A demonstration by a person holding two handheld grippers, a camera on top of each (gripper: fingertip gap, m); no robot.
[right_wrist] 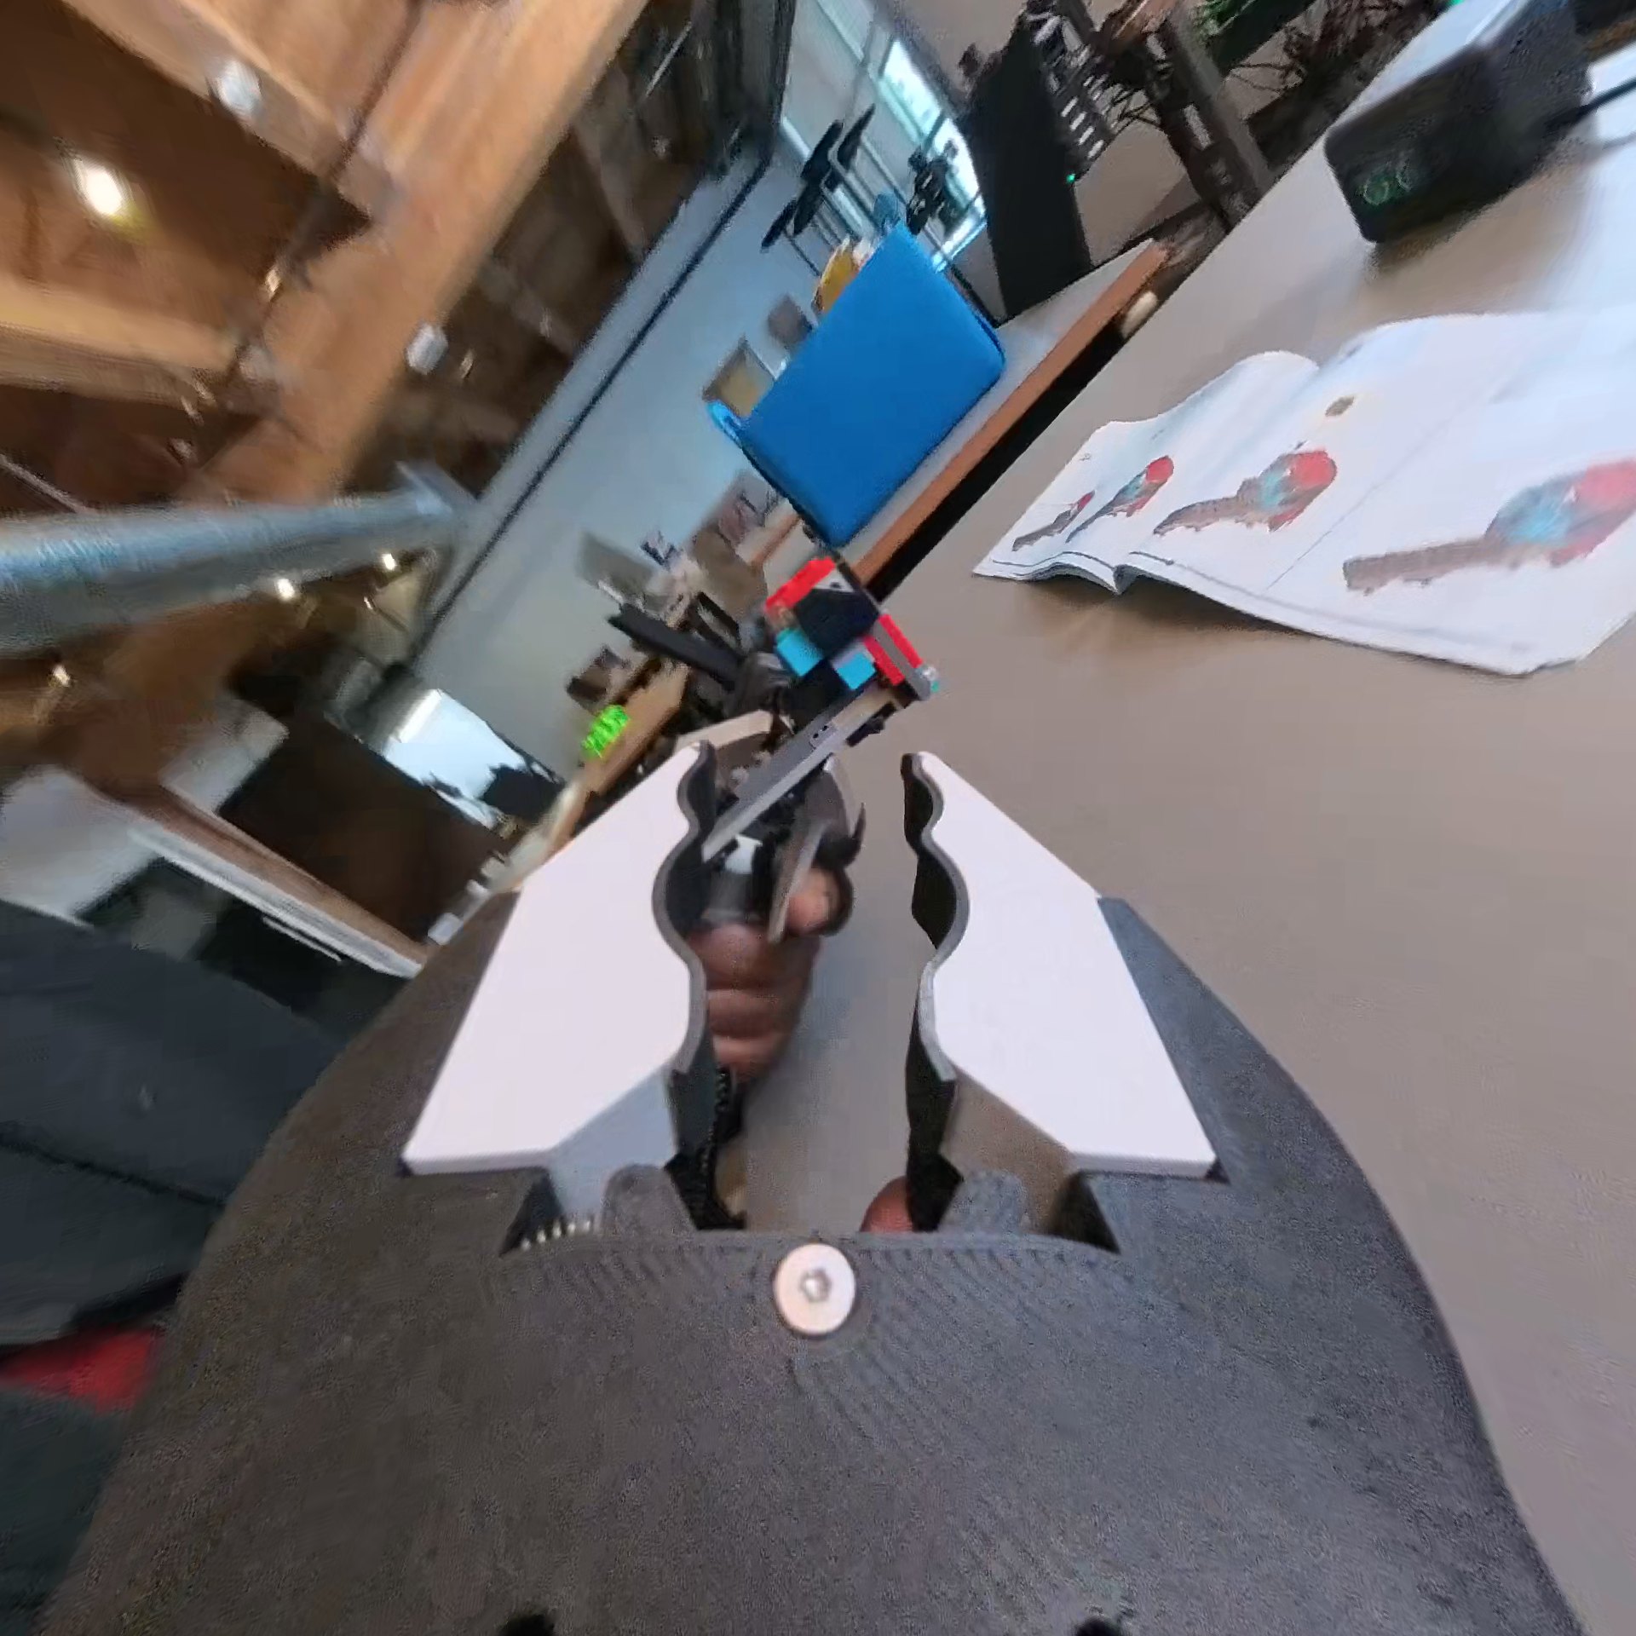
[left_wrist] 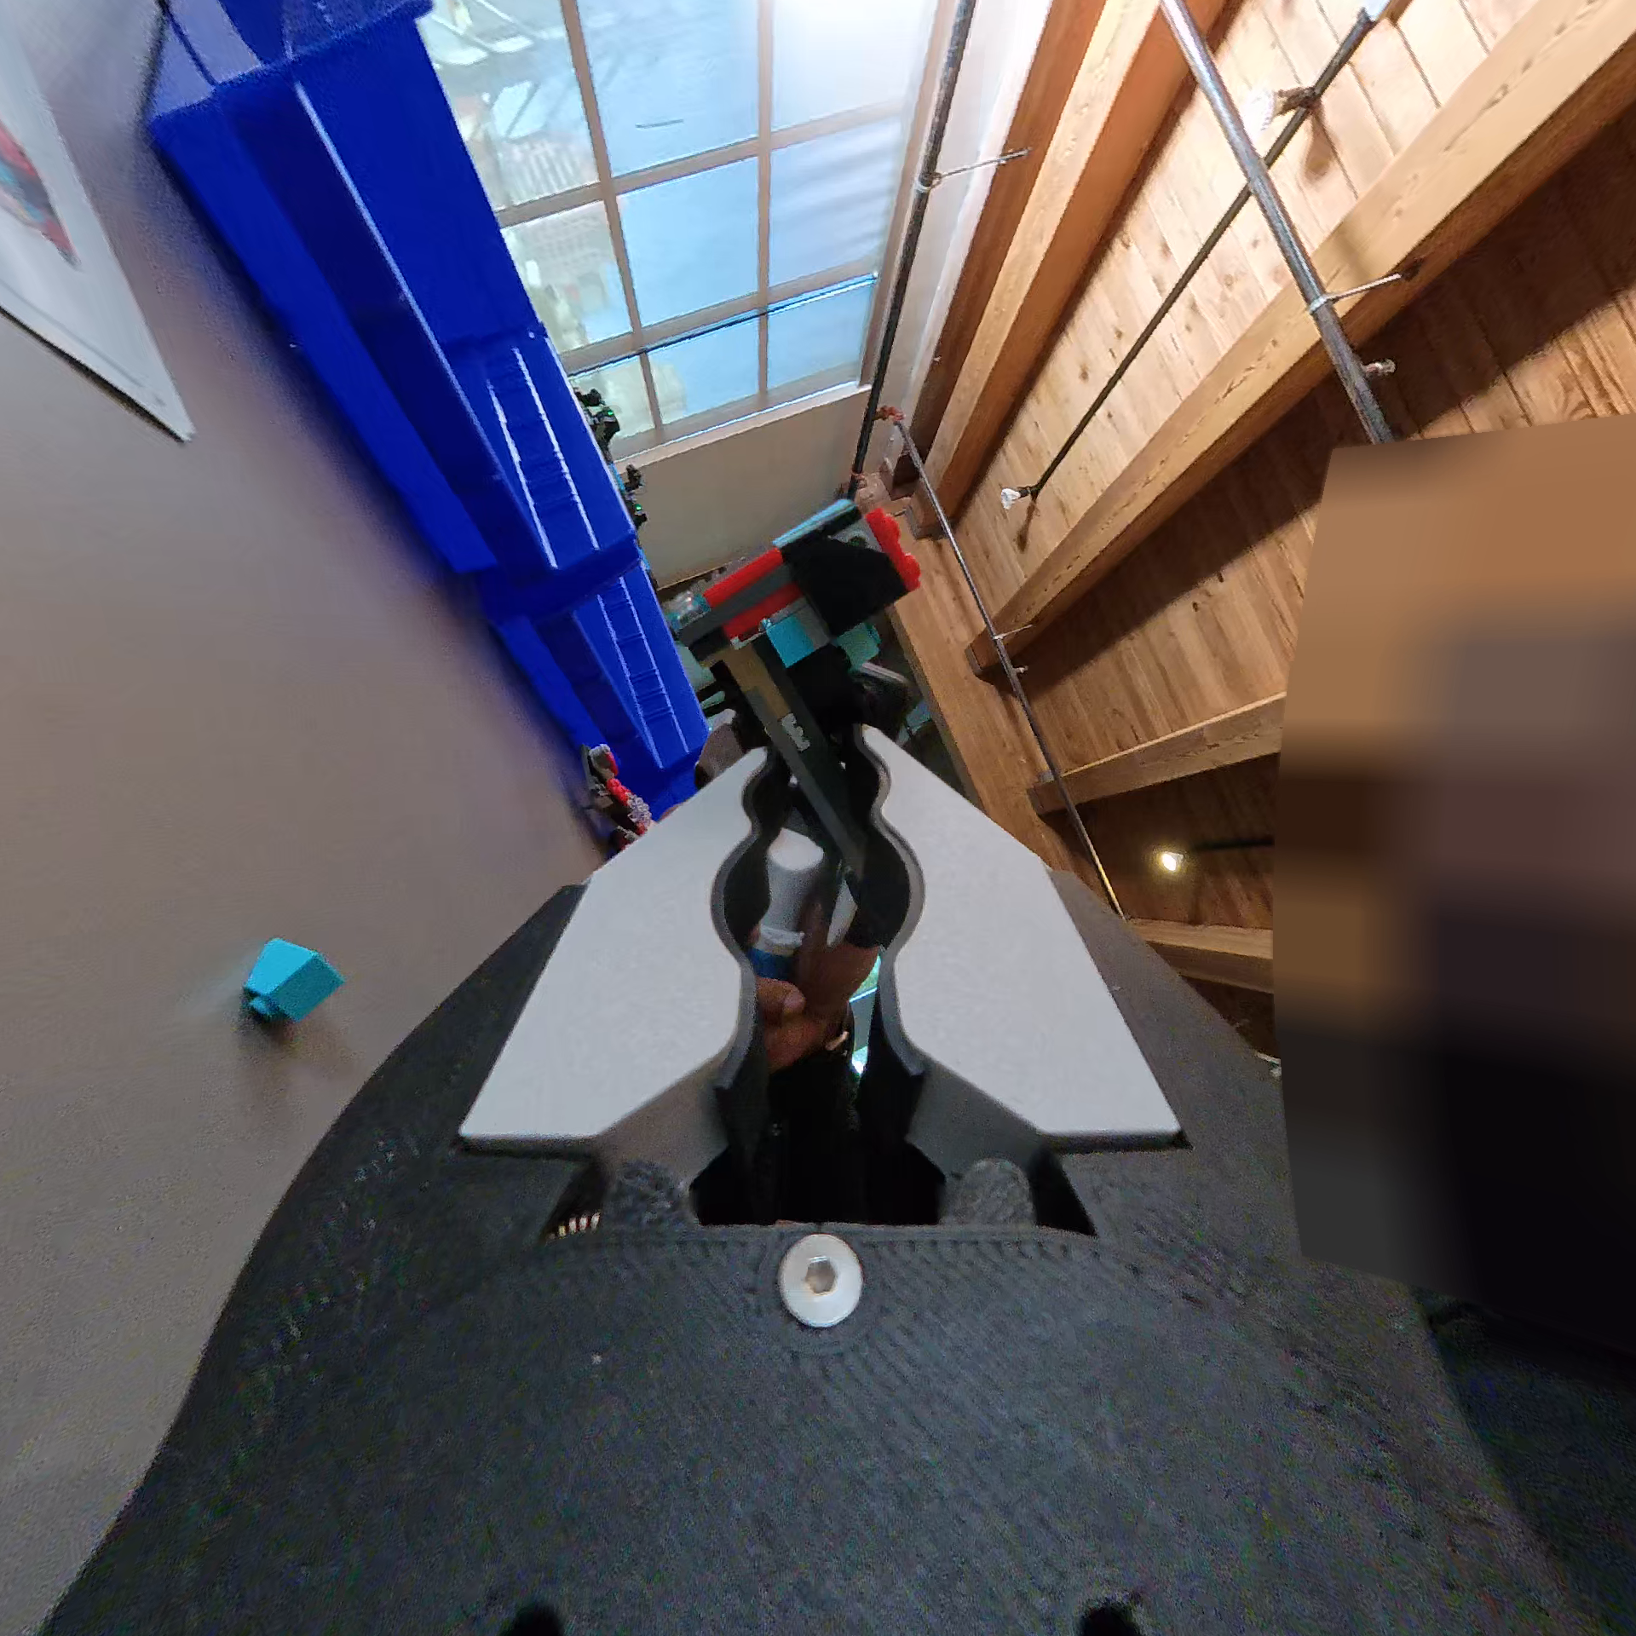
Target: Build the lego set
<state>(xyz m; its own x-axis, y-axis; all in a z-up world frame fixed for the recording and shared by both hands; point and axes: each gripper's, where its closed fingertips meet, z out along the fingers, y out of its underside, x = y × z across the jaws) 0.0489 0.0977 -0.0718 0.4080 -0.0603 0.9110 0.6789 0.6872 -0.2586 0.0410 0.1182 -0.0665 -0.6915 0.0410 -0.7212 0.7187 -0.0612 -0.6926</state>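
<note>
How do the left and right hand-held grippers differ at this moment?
The left hand-held gripper has its jaws nearly closed, while the right hand-held gripper has a wide gap between its jaws. The left grips the grey stem of the lego build; the right seems to grip nothing. Both have pale, wavy-edged fingers on a black body, and both point at the build.

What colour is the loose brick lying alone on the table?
Teal; the loose brick shows best in the left wrist view, on the grey table.
</note>
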